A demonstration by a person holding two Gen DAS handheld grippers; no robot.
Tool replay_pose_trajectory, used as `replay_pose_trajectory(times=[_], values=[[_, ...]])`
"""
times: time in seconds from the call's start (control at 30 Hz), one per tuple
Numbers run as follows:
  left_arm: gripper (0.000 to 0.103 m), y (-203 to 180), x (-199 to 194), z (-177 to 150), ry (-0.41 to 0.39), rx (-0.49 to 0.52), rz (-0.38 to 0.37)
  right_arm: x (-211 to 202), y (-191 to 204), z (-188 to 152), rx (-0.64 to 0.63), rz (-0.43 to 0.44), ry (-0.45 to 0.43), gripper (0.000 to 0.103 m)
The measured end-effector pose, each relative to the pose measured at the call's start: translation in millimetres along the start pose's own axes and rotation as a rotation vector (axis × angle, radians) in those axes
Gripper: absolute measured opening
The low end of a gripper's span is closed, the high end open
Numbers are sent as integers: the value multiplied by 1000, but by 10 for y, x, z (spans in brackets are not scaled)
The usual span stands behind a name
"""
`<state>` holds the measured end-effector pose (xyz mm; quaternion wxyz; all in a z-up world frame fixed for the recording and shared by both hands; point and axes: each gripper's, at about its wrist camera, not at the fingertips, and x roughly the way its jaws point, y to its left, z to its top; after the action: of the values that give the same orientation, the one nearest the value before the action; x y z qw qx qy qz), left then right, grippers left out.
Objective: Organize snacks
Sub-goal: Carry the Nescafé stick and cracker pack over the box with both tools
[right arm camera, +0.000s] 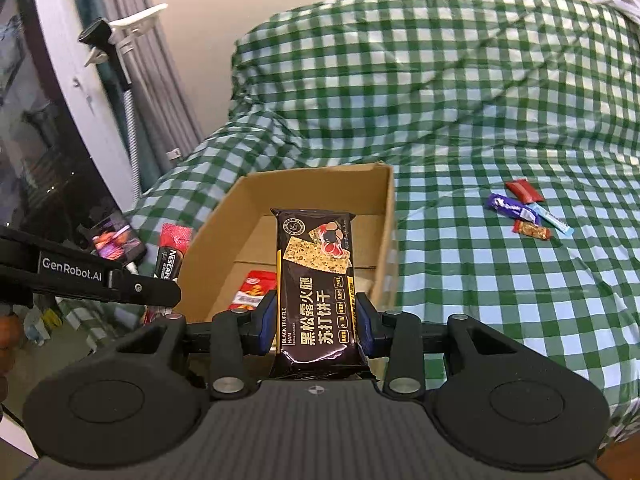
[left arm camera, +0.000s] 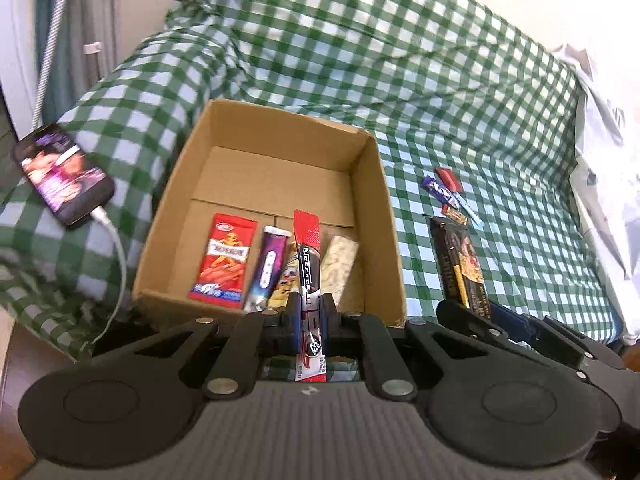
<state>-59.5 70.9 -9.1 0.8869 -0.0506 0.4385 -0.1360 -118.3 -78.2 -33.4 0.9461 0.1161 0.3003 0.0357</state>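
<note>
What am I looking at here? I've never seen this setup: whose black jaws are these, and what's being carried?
No robot: a person holds a two-finger tool in each hand, each with a camera looking along its fingers. The left gripper clamps a red Nescafe stick; the right gripper clamps a black truffle ham cracker pack. Ahead, a cardboard box on a green checked cloth already holds several snacks, including a red packet. A few small snacks lie on the cloth beside it, and a phone charges.
</note>
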Motion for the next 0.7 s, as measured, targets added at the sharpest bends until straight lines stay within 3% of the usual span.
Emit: replay_pose_trajectory(times=[0.27,0.7], values=[[9,263,-192,-149,-29,-35,-2,-152,301,-102,-48,-15,-11,41],[9,375,-208,-132,-36,-59,-11,-95,362,-76,-72,-33,9,41]])
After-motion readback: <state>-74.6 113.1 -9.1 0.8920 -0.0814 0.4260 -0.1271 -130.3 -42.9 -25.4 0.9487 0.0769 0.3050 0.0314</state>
